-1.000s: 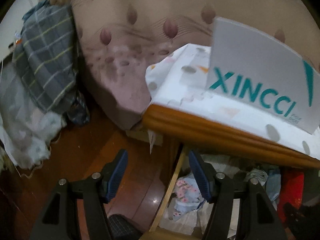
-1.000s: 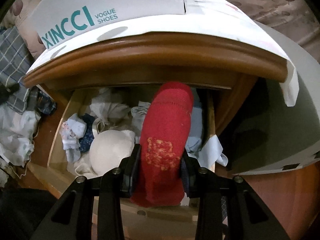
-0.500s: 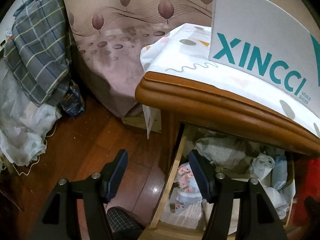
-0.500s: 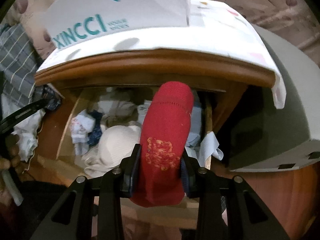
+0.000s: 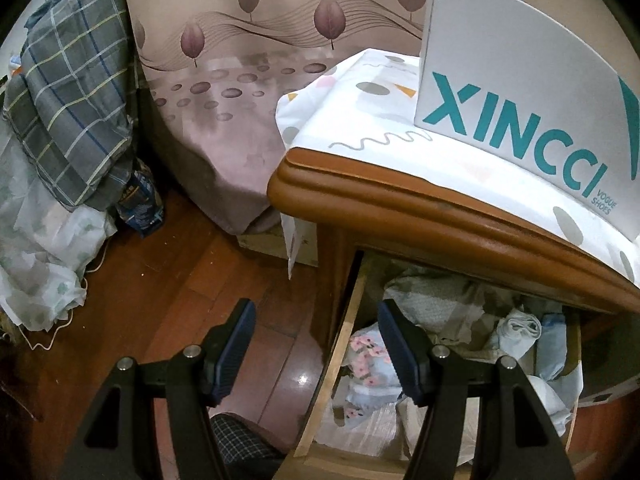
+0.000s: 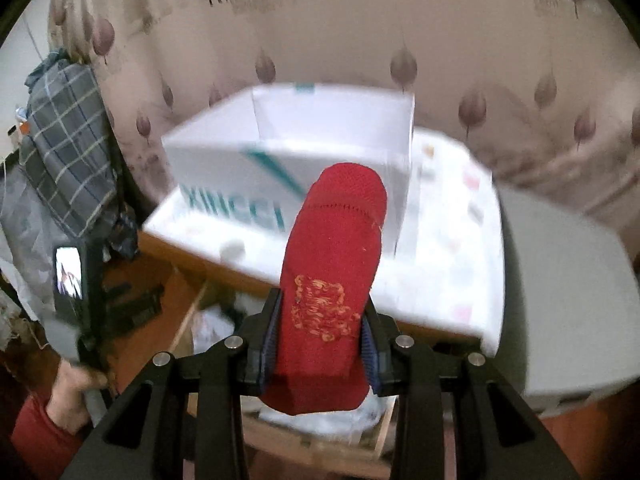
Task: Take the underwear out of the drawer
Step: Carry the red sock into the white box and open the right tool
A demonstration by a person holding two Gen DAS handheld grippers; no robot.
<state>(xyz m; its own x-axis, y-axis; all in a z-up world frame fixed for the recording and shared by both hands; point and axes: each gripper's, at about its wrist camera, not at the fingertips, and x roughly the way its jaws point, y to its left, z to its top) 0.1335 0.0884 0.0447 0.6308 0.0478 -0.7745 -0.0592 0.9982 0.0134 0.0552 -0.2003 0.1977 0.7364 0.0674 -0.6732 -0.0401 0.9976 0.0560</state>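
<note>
My right gripper [image 6: 320, 336] is shut on a rolled red underwear [image 6: 332, 264] with a gold embroidered mark, held up above the open drawer [image 6: 188, 320] and in front of the white shoe box [image 6: 292, 160]. In the left wrist view the wooden drawer [image 5: 340, 344] stands pulled out under the cabinet top, filled with several pale garments, among them a floral piece [image 5: 368, 360]. My left gripper [image 5: 316, 344] is open with nothing between its fingers, hovering over the drawer's left wall and the floor.
The white XINCCI shoe box [image 5: 520, 80] stands on a patterned cloth [image 5: 360, 120] over the wooden cabinet [image 5: 440, 224]. A plaid cloth pile [image 5: 76, 96] and white bags lie at the left. A curtain [image 5: 248, 80] hangs behind. A hand in a red sleeve [image 6: 60, 400] holds the left gripper's handle.
My right gripper has risen with the red underwear, from inside the drawer mouth to above the cabinet top. The left gripper's view has tilted a little, showing more of the drawer.
</note>
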